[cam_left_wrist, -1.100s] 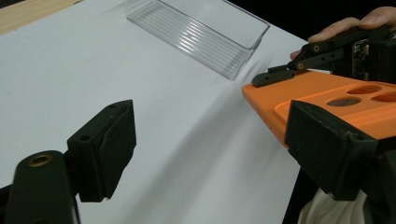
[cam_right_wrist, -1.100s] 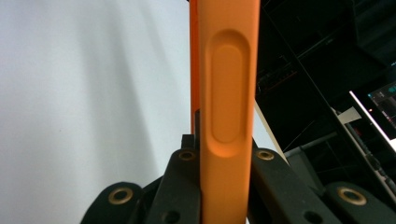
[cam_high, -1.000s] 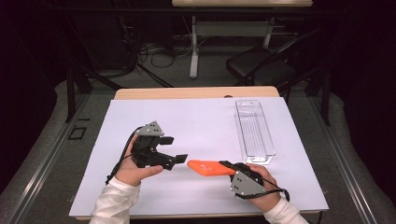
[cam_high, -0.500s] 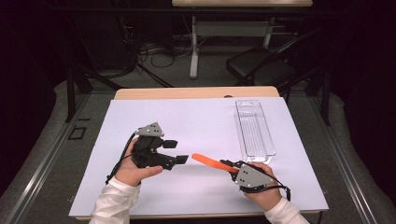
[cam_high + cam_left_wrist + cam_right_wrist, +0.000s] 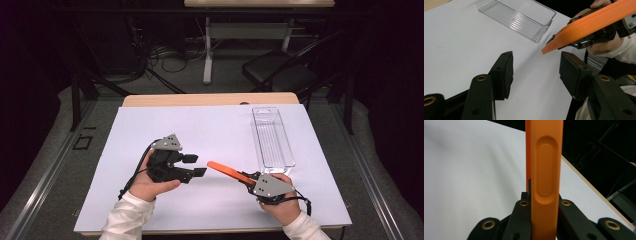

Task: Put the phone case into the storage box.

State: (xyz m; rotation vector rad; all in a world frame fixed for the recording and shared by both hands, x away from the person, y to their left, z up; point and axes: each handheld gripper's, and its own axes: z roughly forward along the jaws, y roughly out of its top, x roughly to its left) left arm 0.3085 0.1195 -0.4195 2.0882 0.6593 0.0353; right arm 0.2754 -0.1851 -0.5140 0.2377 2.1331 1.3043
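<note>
Orange plastic handle [image 5: 226, 170] held out across a white table, its free end pointing at the left gripper [image 5: 196, 166].

The right gripper [image 5: 248, 180] is clamping the flat orange bar at one end, its long axis slanting up and leftward above the white sheet [image 5: 210, 130]; the left gripper's jaws, just closing and part-way apart, are standing just short of the tip with nothing between them. A clear plastic tray [image 5: 272, 137] is lying empty beyond the right hand [image 5: 280, 206]. Behind the wooden table edge [image 5: 200, 99], a dark chair [image 5: 280, 75] and cables [image 5: 165, 55] are sitting on grey floor.
</note>
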